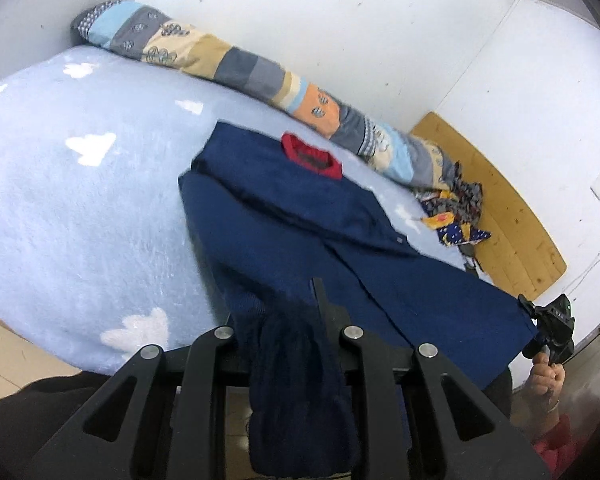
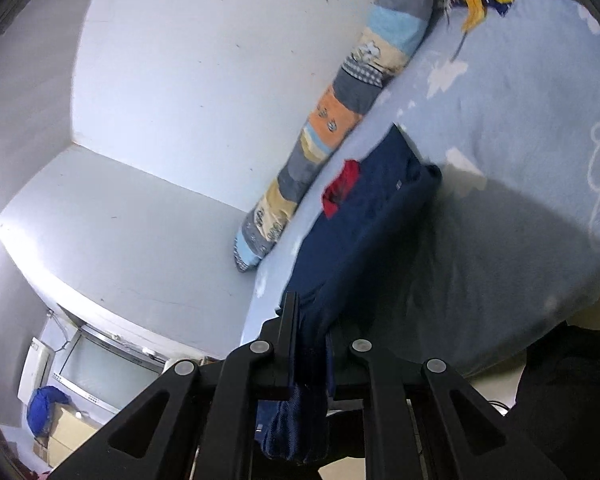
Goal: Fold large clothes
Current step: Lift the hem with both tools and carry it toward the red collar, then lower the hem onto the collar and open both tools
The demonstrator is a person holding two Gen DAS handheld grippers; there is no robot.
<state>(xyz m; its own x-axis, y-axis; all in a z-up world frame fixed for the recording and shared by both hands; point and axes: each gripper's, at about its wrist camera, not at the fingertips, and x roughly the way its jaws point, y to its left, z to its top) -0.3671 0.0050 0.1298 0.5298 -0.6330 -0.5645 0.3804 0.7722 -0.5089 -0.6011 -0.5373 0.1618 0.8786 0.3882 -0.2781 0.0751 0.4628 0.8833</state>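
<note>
A navy sweater (image 1: pixel 300 208) with a red collar (image 1: pixel 312 156) lies on a light blue blanket (image 1: pixel 80 200) with its sleeves folded in. My left gripper (image 1: pixel 292 308) is shut on one corner of its hem, and the fabric hangs down between the fingers. My right gripper (image 1: pixel 548 320) shows at the right edge of the left wrist view, gripping the other hem corner with a hand (image 1: pixel 546 376) beneath it. In the right wrist view the right gripper (image 2: pixel 308 320) is shut on navy fabric, and the sweater (image 2: pixel 372 216) stretches away lifted from the bed.
A rolled patchwork quilt (image 1: pixel 260 76) lies along the white wall. A heap of colourful clothes (image 1: pixel 456 208) sits by the wooden headboard (image 1: pixel 508 216). A screen-fronted appliance (image 2: pixel 100 372) and a cardboard box (image 2: pixel 68 432) stand beyond the bed's end.
</note>
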